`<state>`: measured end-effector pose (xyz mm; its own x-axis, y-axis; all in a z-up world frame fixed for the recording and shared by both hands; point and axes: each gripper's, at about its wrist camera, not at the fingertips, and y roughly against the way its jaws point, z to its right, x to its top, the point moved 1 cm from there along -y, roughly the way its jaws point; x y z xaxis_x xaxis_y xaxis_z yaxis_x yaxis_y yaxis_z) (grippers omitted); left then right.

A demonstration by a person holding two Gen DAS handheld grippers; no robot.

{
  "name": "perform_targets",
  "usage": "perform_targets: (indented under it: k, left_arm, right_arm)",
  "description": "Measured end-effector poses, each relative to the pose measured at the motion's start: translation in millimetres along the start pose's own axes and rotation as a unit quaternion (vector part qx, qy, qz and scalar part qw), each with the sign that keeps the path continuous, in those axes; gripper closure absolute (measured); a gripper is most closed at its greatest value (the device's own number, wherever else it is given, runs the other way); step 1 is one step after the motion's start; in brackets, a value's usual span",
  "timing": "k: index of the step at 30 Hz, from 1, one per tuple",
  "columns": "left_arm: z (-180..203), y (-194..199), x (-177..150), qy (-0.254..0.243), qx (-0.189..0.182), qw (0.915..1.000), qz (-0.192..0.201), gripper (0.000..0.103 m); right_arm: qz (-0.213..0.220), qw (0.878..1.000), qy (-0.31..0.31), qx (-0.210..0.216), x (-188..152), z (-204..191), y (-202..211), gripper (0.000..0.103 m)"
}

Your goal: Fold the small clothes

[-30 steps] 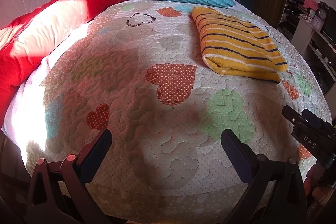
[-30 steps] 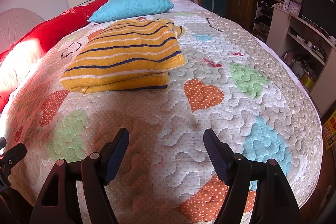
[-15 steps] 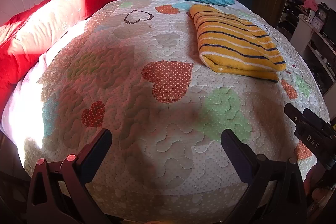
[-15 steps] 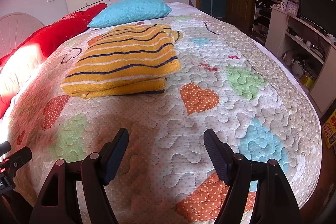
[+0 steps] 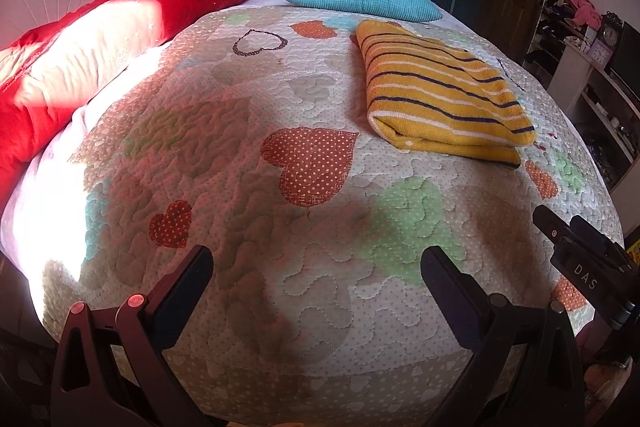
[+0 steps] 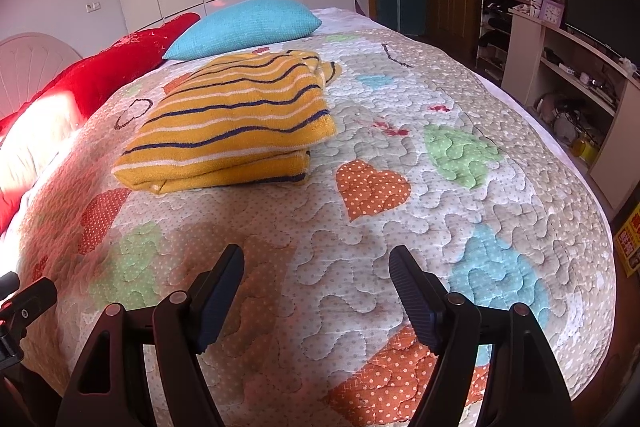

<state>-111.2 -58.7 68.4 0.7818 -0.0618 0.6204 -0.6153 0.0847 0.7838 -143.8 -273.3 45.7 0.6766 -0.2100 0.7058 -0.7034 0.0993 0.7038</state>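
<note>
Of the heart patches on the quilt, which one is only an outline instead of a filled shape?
The dark outlined heart near the red bedding, left of the folded striped garment. The other hearts, like the orange dotted heart, are filled.

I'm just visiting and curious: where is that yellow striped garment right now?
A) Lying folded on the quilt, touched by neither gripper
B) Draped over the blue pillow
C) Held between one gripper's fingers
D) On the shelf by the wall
A: the yellow striped garment lies folded on the quilt, beyond both open grippers.
</note>
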Motion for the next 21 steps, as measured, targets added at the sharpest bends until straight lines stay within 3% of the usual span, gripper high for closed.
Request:
perform_targets:
  k: [21]
  left_arm:
    - [2.6,-10.7,-5.9,0.0,-0.016,0.9997,-0.02,0.0]
  right_arm:
    - [0.003,1.0,0.013,-0.005,-2.4,-7.3,-2.7,0.022]
